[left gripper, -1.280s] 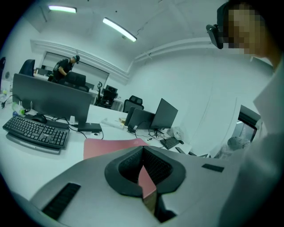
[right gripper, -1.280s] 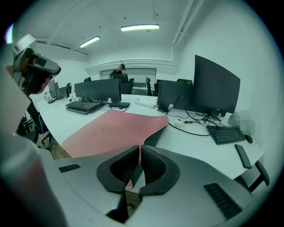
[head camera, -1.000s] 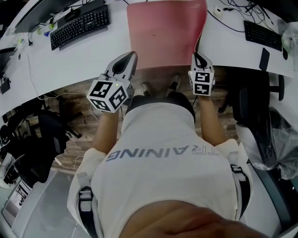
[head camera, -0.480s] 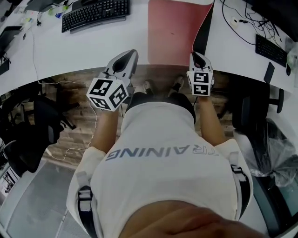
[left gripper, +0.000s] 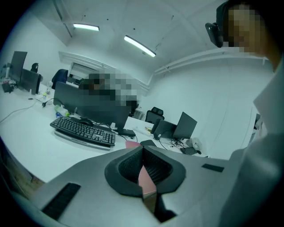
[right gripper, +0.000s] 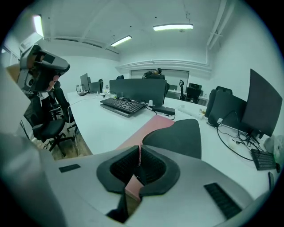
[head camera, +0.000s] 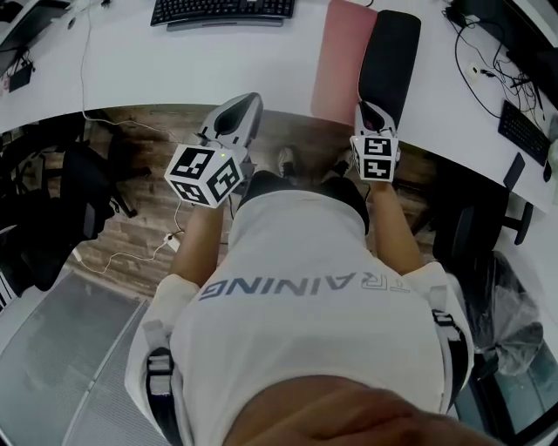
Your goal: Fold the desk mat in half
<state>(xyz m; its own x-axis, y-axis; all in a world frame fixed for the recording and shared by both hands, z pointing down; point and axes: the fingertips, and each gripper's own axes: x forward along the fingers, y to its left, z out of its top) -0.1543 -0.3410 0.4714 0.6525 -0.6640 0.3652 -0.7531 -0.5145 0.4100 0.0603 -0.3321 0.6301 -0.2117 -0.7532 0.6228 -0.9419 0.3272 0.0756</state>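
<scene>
Mid-fold: right gripper (head camera: 370, 111) jaws pinch the desk mat (head camera: 340, 61) near the bench (head camera: 218, 70) front edge, left gripper (head camera: 239, 111) jaws together and empty; next, probably carry the flap leftward and align edges.

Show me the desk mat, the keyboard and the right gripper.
desk mat (head camera: 342, 52): head view, on its pink top face.
keyboard (head camera: 222, 9): head view, on the middle keys.
right gripper (right gripper: 140, 148): right gripper view, where its fingertips meet on the desk mat's edge.
</scene>
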